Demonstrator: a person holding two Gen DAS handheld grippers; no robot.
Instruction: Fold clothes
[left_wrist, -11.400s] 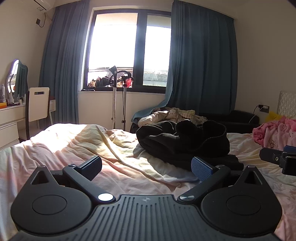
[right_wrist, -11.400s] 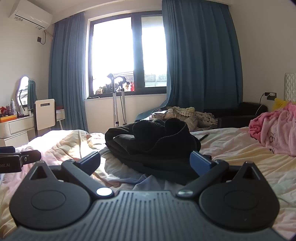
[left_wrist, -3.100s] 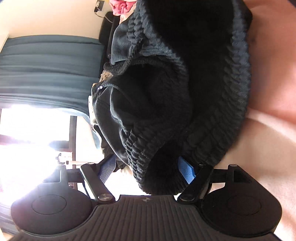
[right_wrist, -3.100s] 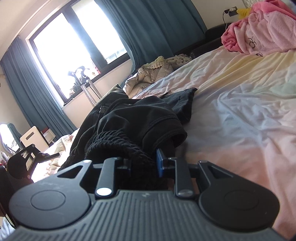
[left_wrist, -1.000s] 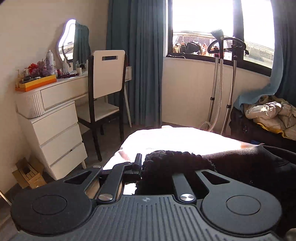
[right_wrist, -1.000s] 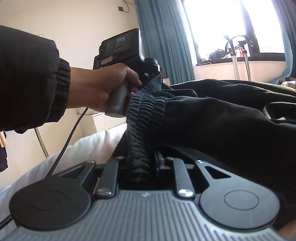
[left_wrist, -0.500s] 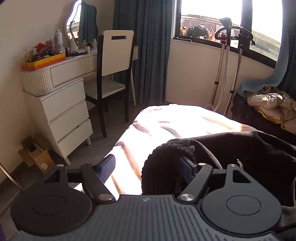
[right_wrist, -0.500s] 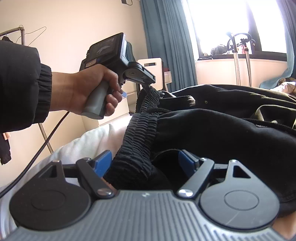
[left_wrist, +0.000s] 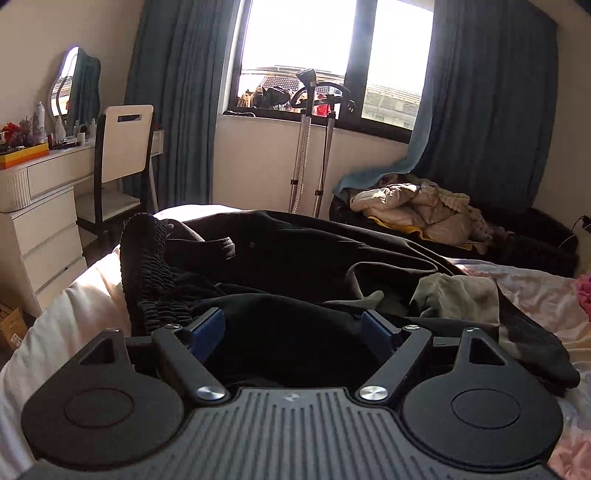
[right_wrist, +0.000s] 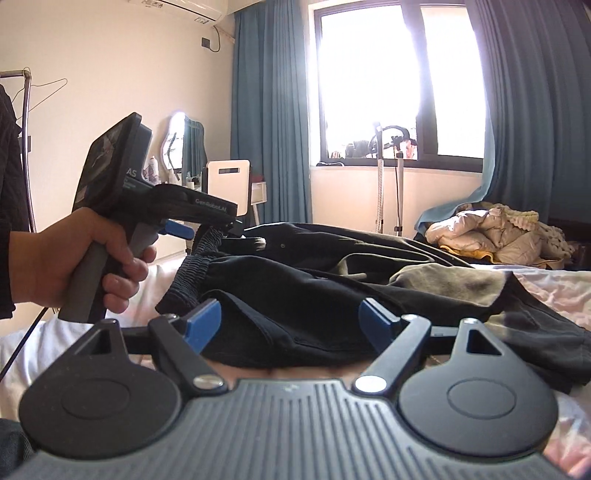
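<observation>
A black garment (left_wrist: 295, 258) with a ribbed elastic waistband (left_wrist: 147, 273) lies spread on the bed (left_wrist: 55, 332), with grey pocket lining (left_wrist: 458, 295) turned out. My left gripper (left_wrist: 293, 328) is open, its blue pads either side of the cloth's near edge, gripping nothing. In the right wrist view the same garment (right_wrist: 332, 288) lies ahead and my right gripper (right_wrist: 291, 325) is open over its near edge. The left gripper's body (right_wrist: 147, 206), held in a hand, sits by the waistband (right_wrist: 195, 269) at left.
A white dresser (left_wrist: 40, 218) and white chair (left_wrist: 122, 158) stand left of the bed. A garment steamer stand (left_wrist: 314, 147) is under the window. A dark couch with piled clothes (left_wrist: 424, 210) is at the right. A pink item (left_wrist: 583, 291) lies at the bed's right edge.
Both grippers have let go of the waistband and opened within the last second. The garment now lies on the bed, and both grippers have drawn back from it.
</observation>
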